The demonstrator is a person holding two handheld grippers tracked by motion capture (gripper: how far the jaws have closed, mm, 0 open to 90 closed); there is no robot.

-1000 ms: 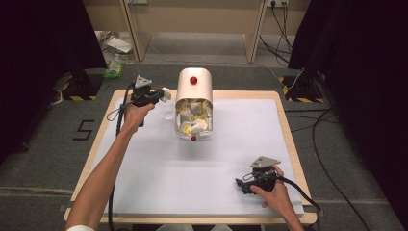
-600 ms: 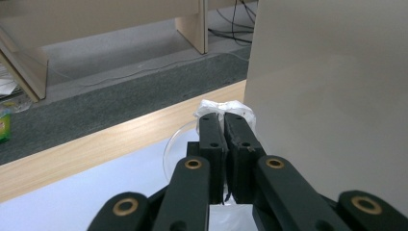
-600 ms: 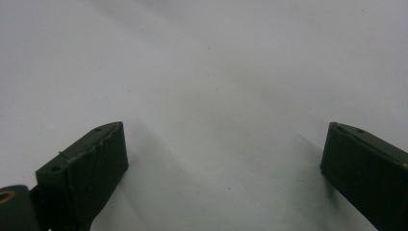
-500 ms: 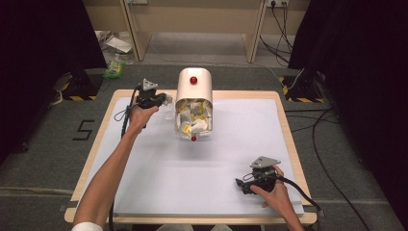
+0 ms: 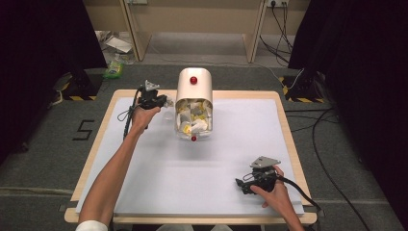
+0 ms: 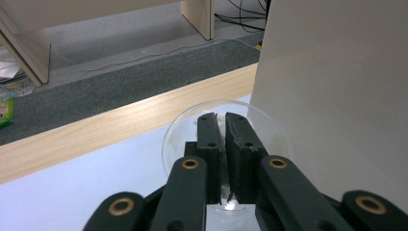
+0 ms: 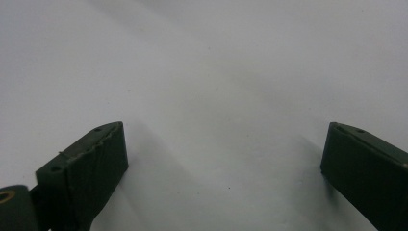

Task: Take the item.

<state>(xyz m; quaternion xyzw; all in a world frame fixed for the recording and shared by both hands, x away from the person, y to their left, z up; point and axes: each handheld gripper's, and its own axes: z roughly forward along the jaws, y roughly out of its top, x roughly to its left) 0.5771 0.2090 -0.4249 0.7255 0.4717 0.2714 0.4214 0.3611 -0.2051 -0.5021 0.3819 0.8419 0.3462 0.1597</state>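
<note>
High view: the left gripper (image 5: 161, 101) sits at the far left of the white table (image 5: 231, 159), just beside a cream bin (image 5: 194, 103) lying on its side with crumpled paper (image 5: 192, 118) showing at its open mouth. Left gripper view — the jaws are pressed nearly together on the edge of a clear round lid (image 6: 192, 125), close against the bin's pale wall (image 6: 337, 96). The right gripper (image 5: 245, 185) rests at the near right of the table, well apart from the bin — its jaws spread wide, holding nothing.
</note>
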